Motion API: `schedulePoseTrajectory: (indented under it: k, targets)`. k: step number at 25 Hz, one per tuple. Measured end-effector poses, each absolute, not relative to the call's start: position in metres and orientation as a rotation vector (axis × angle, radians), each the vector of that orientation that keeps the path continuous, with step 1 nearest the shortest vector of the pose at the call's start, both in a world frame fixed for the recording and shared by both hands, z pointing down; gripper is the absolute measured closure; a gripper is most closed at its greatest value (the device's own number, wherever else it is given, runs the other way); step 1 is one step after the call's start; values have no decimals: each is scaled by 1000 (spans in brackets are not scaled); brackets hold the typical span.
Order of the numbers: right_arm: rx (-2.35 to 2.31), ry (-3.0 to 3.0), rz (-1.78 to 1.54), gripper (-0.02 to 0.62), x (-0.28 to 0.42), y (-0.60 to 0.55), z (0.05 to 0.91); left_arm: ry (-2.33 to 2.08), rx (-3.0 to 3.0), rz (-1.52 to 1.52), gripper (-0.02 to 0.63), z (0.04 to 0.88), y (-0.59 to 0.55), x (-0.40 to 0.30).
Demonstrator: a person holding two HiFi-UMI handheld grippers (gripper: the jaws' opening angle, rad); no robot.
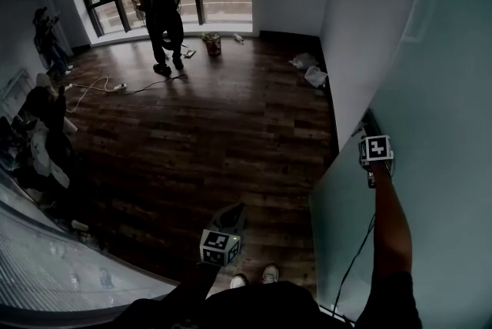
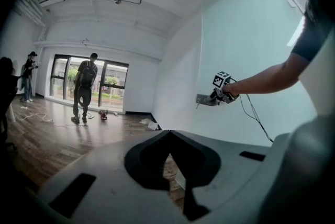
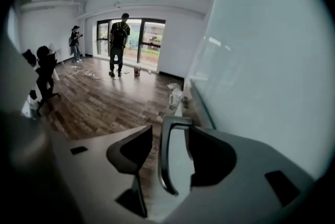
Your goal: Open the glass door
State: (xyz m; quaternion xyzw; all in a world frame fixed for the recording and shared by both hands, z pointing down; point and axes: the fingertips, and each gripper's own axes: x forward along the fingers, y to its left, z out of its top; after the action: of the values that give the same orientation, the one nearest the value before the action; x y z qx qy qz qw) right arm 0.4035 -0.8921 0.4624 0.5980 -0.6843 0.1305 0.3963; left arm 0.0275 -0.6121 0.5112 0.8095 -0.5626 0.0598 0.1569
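The frosted glass door (image 1: 438,166) fills the right side of the head view. Its dark curved handle (image 3: 163,160) stands between the jaws of my right gripper (image 3: 171,131), which are open around it, with a gap showing on the left side. In the head view the right gripper (image 1: 375,154) is held up at the door's edge on an outstretched arm. The left gripper view shows the same right gripper (image 2: 222,89) at the metal handle (image 2: 205,98). My left gripper (image 2: 169,133) is shut and empty, and hangs low above my shoes (image 1: 223,243).
A person (image 1: 161,4) stands by the far window, another (image 1: 46,35) at the left wall, and one (image 1: 46,127) sits at the left. A cable (image 1: 115,88), a bucket (image 1: 211,43) and bags (image 1: 311,72) lie on the wooden floor.
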Motion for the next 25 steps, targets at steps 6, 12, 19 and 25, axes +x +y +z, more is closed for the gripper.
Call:
schedulePoseTrajectory:
  k: [6, 12, 19, 25]
  targets:
    - [1804, -2030, 26, 380, 353, -771, 377, -1637, 2354, 139, 600, 503, -583, 3]
    - [1773, -2225, -48, 382, 287, -627, 385, -1609, 2385, 117, 600, 501, -546, 4]
    - [1921, -2280, -147, 578, 277, -510, 378, -1579, 2457, 130, 600, 490, -492, 38]
    - [1891, -2354, -79, 580, 305, -413, 406, -1609, 2471, 130, 600, 489, -412, 78]
